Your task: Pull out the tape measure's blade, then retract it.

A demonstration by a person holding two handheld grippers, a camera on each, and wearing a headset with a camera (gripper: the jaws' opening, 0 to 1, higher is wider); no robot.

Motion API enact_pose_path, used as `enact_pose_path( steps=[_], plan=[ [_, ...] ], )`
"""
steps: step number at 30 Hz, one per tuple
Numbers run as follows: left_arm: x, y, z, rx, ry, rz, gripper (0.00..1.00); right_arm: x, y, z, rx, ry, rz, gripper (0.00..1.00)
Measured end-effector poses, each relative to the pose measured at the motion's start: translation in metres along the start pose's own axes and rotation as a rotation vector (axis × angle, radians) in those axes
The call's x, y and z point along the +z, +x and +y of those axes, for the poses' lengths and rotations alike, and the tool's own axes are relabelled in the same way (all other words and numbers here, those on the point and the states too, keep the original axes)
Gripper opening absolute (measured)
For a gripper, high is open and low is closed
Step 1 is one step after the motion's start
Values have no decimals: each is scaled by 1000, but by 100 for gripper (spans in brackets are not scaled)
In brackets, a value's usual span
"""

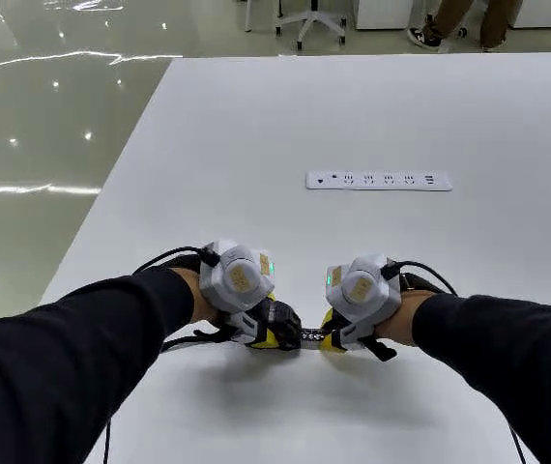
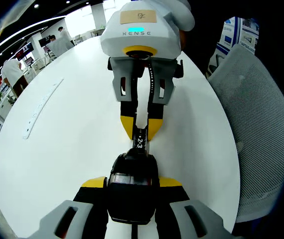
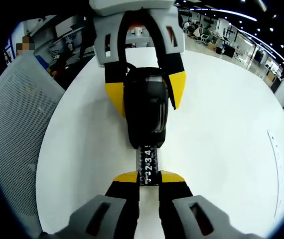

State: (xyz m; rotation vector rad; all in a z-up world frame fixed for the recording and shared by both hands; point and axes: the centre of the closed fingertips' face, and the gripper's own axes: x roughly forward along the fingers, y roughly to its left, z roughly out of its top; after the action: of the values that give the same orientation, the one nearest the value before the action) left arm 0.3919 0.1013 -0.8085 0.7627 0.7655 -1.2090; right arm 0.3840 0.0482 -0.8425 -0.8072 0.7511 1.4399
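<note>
A black tape measure case sits clamped between the yellow-tipped jaws of my left gripper; from the other side the case faces the camera. A short stretch of its blade is out, printed with numbers. My right gripper is shut on the blade's end. In the head view the left gripper and right gripper stand close together near the table's front edge, with the case and the blade between them.
A white power strip lies on the white table farther back. The floor drops off past the table's left edge. A grey mesh chair stands by the table. People and chair legs are beyond the far edge.
</note>
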Motion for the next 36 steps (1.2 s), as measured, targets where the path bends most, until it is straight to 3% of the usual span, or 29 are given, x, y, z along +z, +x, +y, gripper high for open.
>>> enact_pose_path(
  steps=[10,36],
  plan=[
    [0,-1,1,5,-15,-20,33,-10,-7,-1,-9,5,0,9],
    [1,1,2,5,-26,-23,33,-32,-26,-3,-17,23,1,9]
  ],
)
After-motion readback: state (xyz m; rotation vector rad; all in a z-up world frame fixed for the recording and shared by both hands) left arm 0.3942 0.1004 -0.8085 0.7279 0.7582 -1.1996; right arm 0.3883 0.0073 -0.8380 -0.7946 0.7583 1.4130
